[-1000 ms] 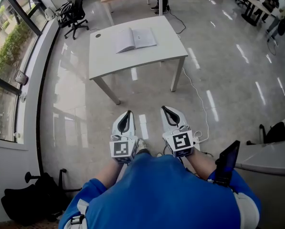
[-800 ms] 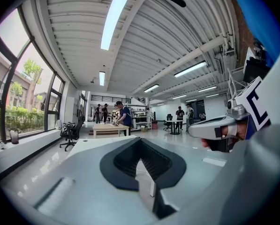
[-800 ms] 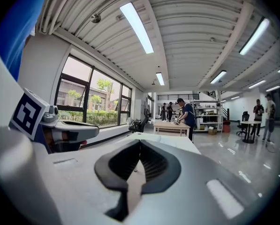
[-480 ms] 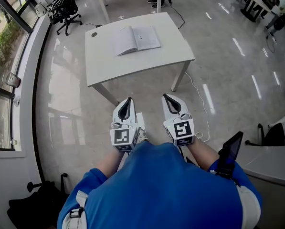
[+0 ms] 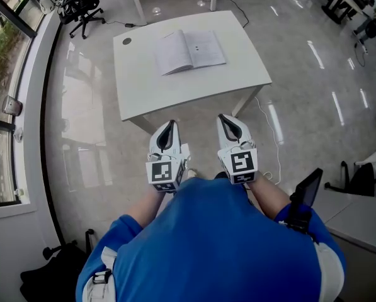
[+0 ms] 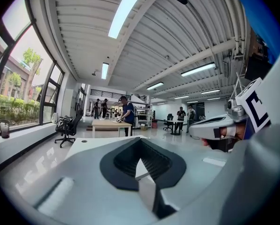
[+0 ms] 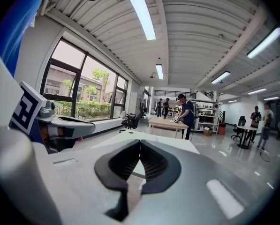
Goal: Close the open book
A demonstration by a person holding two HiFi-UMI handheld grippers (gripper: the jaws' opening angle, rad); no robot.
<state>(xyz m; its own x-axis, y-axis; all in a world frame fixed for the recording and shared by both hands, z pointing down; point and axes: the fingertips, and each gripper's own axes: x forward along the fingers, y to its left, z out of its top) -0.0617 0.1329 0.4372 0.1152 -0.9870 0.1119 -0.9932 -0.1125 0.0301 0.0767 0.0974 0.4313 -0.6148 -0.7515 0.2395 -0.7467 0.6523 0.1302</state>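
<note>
An open book (image 5: 189, 50) lies flat, pages up, on the far half of a white table (image 5: 175, 90). Both grippers hang over the floor just short of the table's near edge, side by side and pointing at it. My left gripper (image 5: 169, 124) has its jaws together with nothing between them. My right gripper (image 5: 225, 118) is likewise shut and empty. In the left gripper view the left gripper's (image 6: 140, 141) tips meet, and the table top (image 6: 90, 142) shows beyond them. In the right gripper view the right gripper's (image 7: 140, 142) tips meet too. The book is well ahead of both.
A small dark round mark (image 5: 126, 41) sits at the table's far left corner. A black office chair (image 5: 79, 4) stands by the window wall (image 5: 11, 106) on the left. A cable (image 5: 265, 121) runs on the floor right of the table. A wooden table (image 6: 109, 122) and several people stand farther back.
The table and book have drawn nearer in the head view. Both grippers have moved forward together towards the table's near edge, still shut.
</note>
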